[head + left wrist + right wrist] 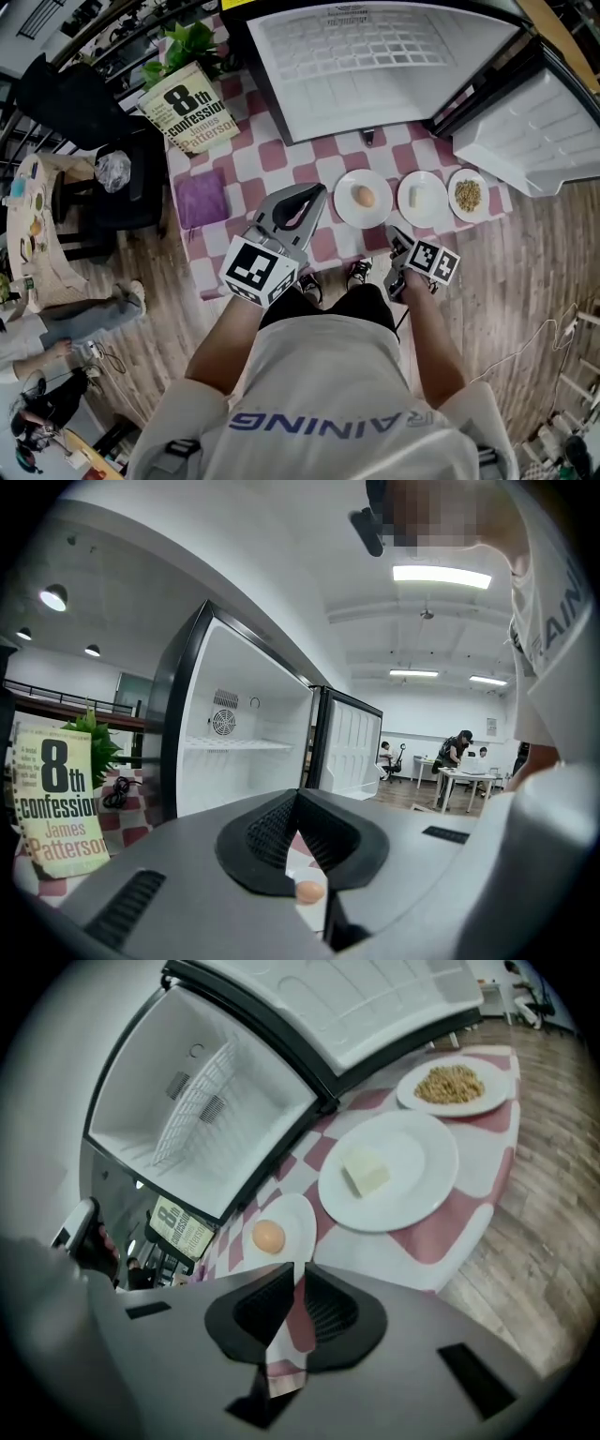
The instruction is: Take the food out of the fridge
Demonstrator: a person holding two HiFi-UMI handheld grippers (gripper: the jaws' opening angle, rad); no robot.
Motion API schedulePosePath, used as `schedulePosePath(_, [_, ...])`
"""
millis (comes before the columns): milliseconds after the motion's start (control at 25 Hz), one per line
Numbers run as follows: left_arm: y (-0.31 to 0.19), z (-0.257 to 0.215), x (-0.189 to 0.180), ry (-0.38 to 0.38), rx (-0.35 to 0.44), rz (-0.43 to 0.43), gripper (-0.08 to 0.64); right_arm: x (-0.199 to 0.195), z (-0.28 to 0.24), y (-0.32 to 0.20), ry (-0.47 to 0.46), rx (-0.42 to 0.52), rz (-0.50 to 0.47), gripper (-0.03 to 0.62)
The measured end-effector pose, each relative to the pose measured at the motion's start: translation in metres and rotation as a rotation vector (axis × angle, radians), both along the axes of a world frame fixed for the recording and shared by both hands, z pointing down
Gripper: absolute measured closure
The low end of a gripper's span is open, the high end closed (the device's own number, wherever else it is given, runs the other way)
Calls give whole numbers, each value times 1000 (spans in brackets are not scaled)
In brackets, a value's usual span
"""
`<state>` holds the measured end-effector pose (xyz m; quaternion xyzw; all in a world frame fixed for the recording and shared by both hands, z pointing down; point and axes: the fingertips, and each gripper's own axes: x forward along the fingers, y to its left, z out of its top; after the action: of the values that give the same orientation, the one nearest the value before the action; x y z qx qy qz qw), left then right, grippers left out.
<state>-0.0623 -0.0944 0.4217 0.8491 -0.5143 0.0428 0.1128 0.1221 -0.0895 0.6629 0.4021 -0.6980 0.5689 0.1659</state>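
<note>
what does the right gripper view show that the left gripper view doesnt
Only the right gripper view: the plate carrying a white block, the plate of grains, and the wooden floor beside the table.

Only the left gripper view: the ceiling lights and the green plant behind the book.

Both: the open fridge with bare shelves, the book standing beside it, the egg, and the pink-and-white checked cloth.

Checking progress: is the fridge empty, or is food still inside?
Empty, as far as visible: the fridge shows only a bare shelf through its open door; the egg, white block and grains sit on plates outside.
</note>
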Motion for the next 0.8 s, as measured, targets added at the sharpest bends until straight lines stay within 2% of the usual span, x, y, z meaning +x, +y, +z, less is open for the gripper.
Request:
schedulePosePath(160, [-2, -14, 1, -1, 28, -1, 552, -2, -44, -23, 40, 186, -45, 565])
schedulePosePath(400, [-4, -36, -4, -4, 65, -20, 552, -29, -118, -56, 105, 483, -192, 571])
schedulePosePath(800, [-1, -78, -16, -31, 152, -95, 552, -68, -257, -89, 35, 840, -288, 571])
